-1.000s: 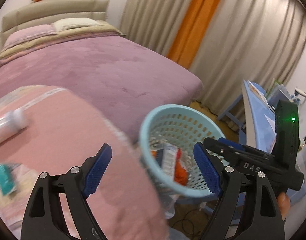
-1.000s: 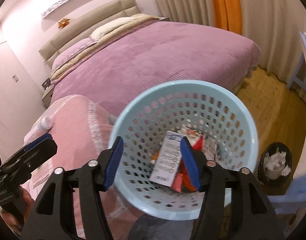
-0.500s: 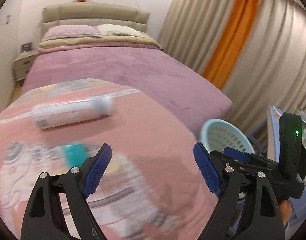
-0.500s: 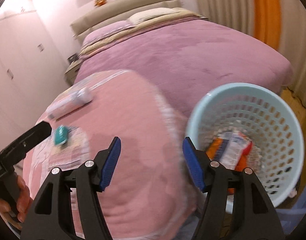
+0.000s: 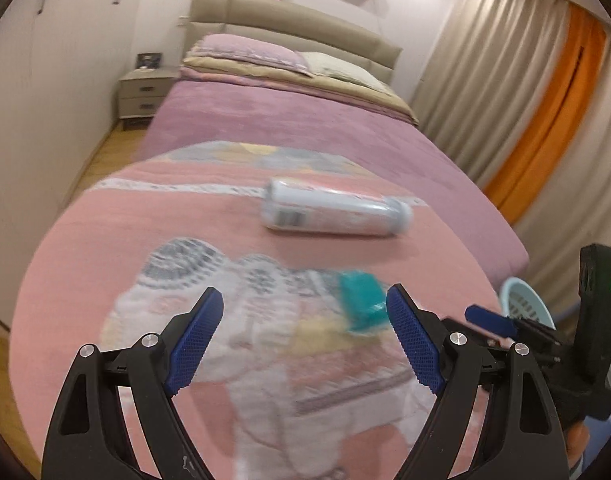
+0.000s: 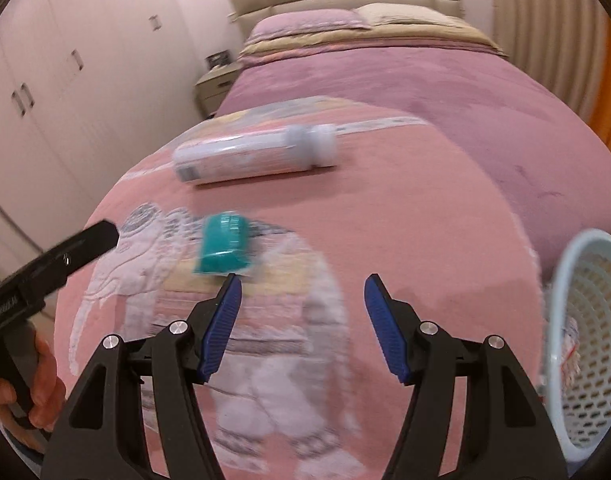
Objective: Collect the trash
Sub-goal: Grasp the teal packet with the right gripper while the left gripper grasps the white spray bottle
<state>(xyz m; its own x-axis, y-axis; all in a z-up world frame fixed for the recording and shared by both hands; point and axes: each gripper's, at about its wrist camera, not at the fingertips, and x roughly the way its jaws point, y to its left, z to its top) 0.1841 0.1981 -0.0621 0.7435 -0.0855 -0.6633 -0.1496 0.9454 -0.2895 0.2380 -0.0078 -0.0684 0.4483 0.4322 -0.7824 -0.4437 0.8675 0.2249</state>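
Left gripper point(image 5: 305, 338) and right gripper point(image 6: 301, 330), both with jaws spread and nothing between them, hover over a pink blanket point(image 6: 405, 216). Just beyond the fingertips lies a teal packet point(image 6: 223, 245) – small, crinkled; farther off, a white bottle point(image 6: 253, 156) on its side. Both remain uncollected. The pale-blue basket point(image 6: 585, 320) at right already holds some wrappers – work partly done.

view: you swung both grippers off the basket point(image 6: 581, 344) over to the pink blanket point(image 5: 145, 232)
in sight: teal packet point(image 6: 224, 245), white bottle point(image 5: 333, 213)
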